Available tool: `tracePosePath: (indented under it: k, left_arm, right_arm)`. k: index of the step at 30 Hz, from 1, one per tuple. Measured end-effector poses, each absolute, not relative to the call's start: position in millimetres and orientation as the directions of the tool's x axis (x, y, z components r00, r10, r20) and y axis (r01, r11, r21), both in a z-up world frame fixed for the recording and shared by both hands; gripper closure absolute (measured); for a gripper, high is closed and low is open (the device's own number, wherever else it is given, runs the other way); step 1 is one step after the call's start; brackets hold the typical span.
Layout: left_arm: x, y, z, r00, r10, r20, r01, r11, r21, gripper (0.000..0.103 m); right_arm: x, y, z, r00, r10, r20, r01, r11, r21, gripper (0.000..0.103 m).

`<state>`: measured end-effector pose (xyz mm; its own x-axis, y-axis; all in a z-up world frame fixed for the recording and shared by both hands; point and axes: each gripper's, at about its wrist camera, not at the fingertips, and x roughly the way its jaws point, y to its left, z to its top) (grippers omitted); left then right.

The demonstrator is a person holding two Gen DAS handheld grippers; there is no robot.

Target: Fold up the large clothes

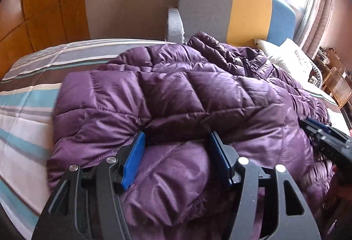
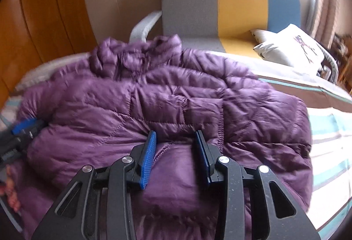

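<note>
We've got the puffy purple quilted jacket (image 1: pixel 176 97) lying on the striped bed (image 1: pixel 28 95). Left gripper (image 1: pixel 177 141) and right gripper (image 2: pixel 176 137) each pinch a fold of it. No readable labels.

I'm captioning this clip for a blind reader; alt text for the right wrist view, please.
A purple puffer jacket lies spread on a striped bed, with the right gripper straddling a bulge of its fabric. The left gripper shows at the jacket's left edge.
</note>
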<state>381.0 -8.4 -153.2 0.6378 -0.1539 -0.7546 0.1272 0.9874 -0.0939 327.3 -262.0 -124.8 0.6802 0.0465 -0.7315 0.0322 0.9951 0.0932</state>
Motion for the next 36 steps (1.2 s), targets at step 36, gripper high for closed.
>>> tracePosePath:
  k: [36]
  left_arm:
    - [354.5, -12.4, -149.5, 0.652, 0.015, -0.758, 0.068, 0.995, 0.078, 0.002]
  right_arm:
    - [289.3, -260.7, -97.9, 0.679, 0.149, -0.718, -0.009, 0.981, 0.195, 0.053]
